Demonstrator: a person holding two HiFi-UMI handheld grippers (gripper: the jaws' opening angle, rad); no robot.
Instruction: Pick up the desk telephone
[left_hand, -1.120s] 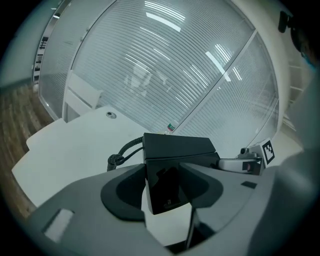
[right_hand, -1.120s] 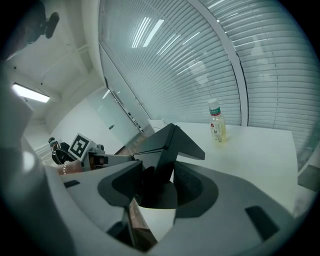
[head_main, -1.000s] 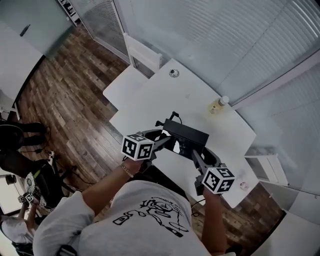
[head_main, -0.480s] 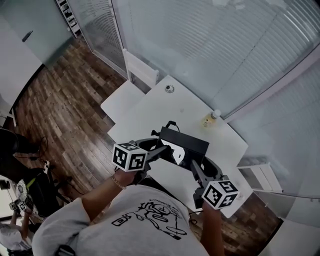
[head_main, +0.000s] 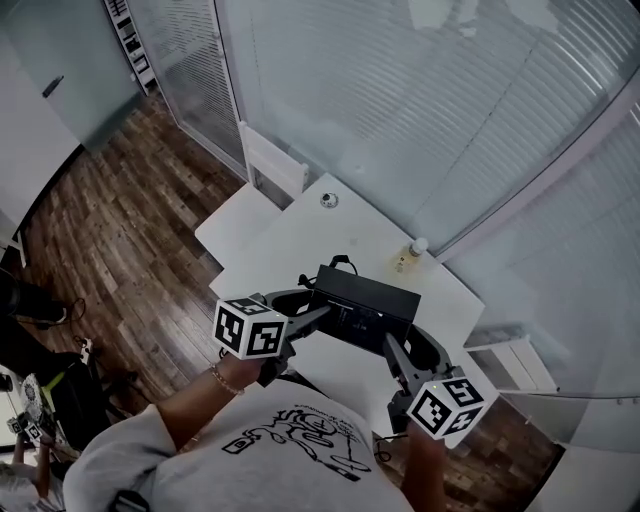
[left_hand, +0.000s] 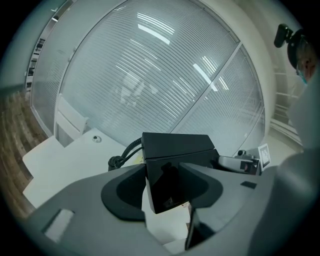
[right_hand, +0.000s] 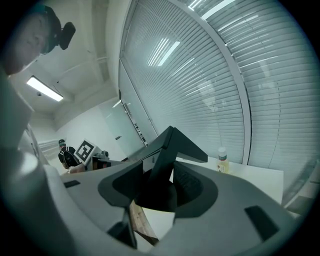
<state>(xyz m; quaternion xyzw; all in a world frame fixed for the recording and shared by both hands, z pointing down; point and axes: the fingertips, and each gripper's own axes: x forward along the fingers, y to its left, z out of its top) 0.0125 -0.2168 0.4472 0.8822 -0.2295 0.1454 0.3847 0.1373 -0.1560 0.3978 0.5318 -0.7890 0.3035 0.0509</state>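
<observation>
Head view: nearest me, at the bottom of the frame, both hands carry their marker cubes. Ahead of them the left tool (head_main: 318, 315) and the right tool (head_main: 392, 348) meet the black desk telephone (head_main: 365, 300) at centre frame, one at each end.

In the left gripper view the left tool (left_hand: 162, 170) has its jaws clamped on the near end of the desk telephone (left_hand: 175, 147), both pads against its glossy sides. In the right gripper view the right tool (right_hand: 159, 172) has the other end of the desk telephone (right_hand: 175, 142) between its jaws, which are closing on it. The body shows tilted there, with wood floor visible beneath it, so I read it as held clear of the desk (head_main: 290, 240).

A black cord (head_main: 340, 262) loops from the telephone's far edge. Beyond it on the white desk a small bottle (head_main: 408, 256) stands to the right and a small round object (head_main: 328, 200) lies near the far corner. A white chair (head_main: 270, 165) sits at upper left of the desk, against slatted blinds (head_main: 420, 100).
</observation>
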